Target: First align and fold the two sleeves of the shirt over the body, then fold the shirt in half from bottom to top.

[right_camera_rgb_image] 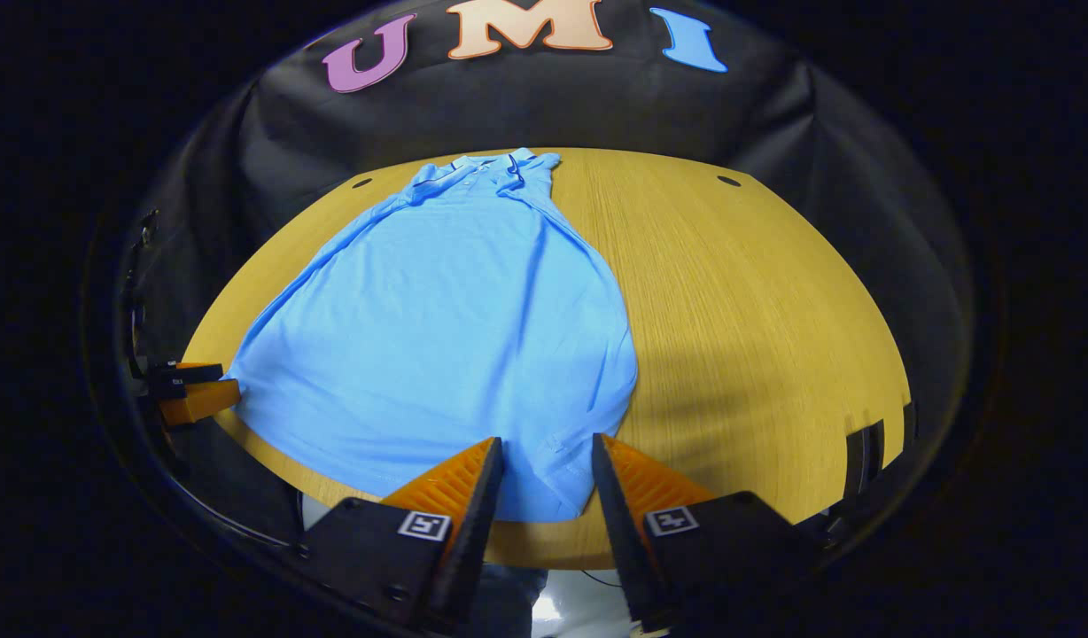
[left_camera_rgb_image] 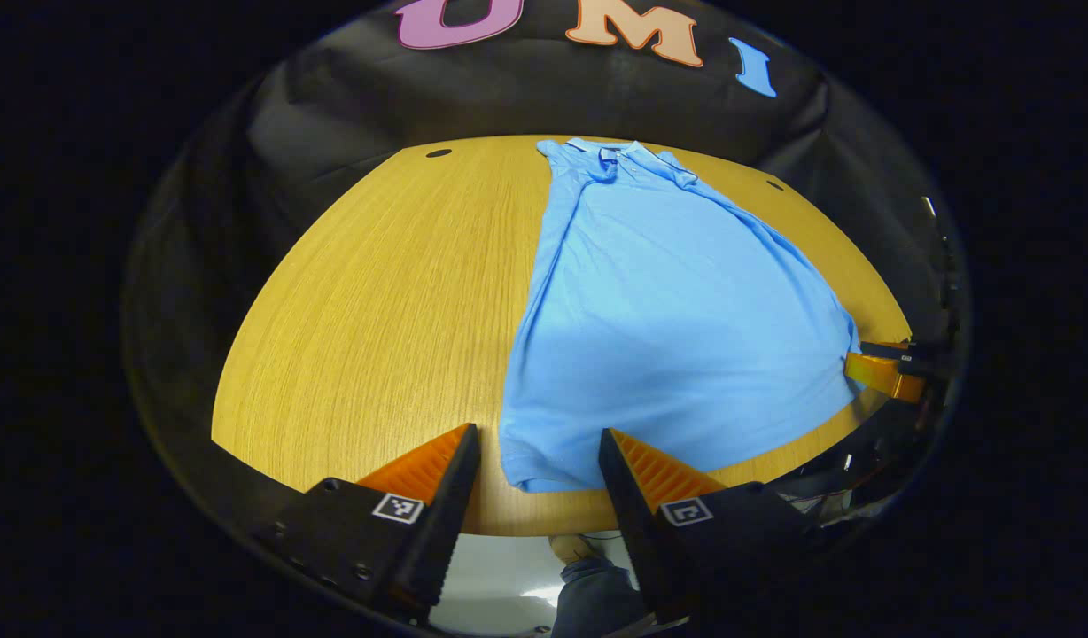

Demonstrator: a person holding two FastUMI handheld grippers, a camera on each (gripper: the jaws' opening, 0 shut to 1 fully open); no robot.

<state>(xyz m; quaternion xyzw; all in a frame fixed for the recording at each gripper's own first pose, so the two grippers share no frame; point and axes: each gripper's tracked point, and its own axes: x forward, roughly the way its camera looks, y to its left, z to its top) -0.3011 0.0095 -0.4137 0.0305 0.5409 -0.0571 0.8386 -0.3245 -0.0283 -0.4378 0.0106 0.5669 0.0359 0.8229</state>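
both grippers wait at the hem of the blue polo shirt

the light blue polo shirt (left_camera_rgb_image: 668, 310) lies flat on the round wooden table (left_camera_rgb_image: 376, 301), with its collar (left_camera_rgb_image: 610, 152) at the far side near the black cloth wall and its hem at the near edge. both sleeves are folded in over the body, so the shirt makes a long narrow shape.

in the left gripper view, the left gripper (left_camera_rgb_image: 540, 456) is at the near left corner of the hem; its jaws stand wide apart and hold nothing. the corner of the hem is seen between the fingers, but if they touch it is not clear. the right gripper (left_camera_rgb_image: 885, 368) shows at the other hem corner.

in the right gripper view, the right gripper (right_camera_rgb_image: 544, 461) has its jaws also apart, with the hem corner between them, not pressed.
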